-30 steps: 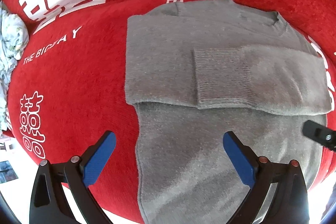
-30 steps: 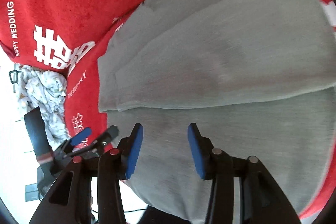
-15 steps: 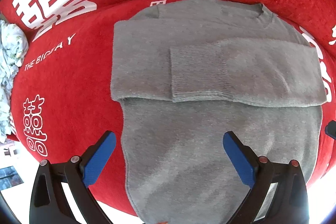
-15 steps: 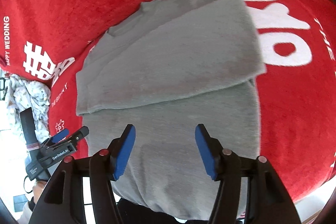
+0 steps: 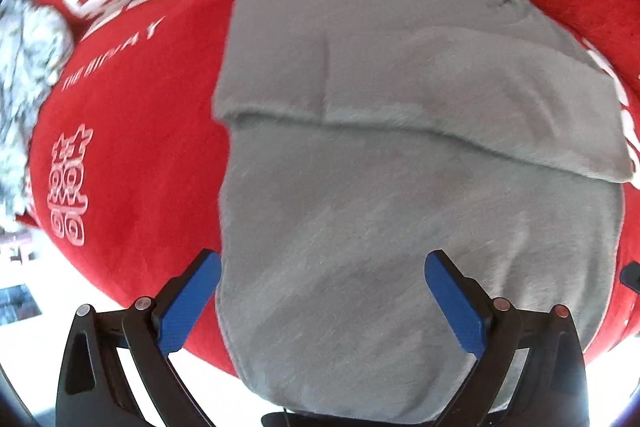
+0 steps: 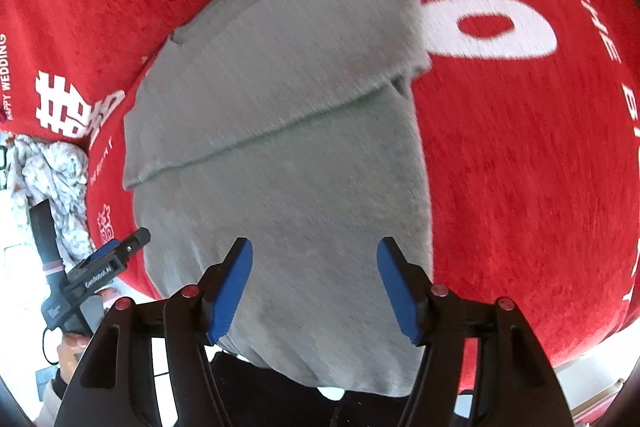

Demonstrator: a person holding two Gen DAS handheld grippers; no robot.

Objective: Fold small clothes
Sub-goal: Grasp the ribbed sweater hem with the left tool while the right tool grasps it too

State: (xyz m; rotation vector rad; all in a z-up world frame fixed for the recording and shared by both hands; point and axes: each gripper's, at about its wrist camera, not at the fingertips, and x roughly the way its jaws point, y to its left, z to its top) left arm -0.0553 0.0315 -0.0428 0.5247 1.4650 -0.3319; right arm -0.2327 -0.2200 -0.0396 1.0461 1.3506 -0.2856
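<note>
A grey knit sweater [image 5: 400,155] lies flat on the red cloth, both sleeves folded across its chest, hem towards me and hanging over the near edge. It also shows in the right wrist view [image 6: 280,147]. My left gripper [image 5: 320,303] is wide open and empty, above the hem's left part. My right gripper [image 6: 314,287] is open and empty, above the hem's right part. The left gripper also shows at the left of the right wrist view [image 6: 108,259].
A red cloth with white lettering [image 5: 132,131] covers the surface and rises at the back [image 6: 520,147]. A crumpled pale patterned garment [image 5: 28,67] lies at the far left [image 6: 52,171]. The surface's near edge runs just below the hem.
Both grippers have drawn back towards the hem. The right gripper's jaws have opened wider. The sweater has not moved.
</note>
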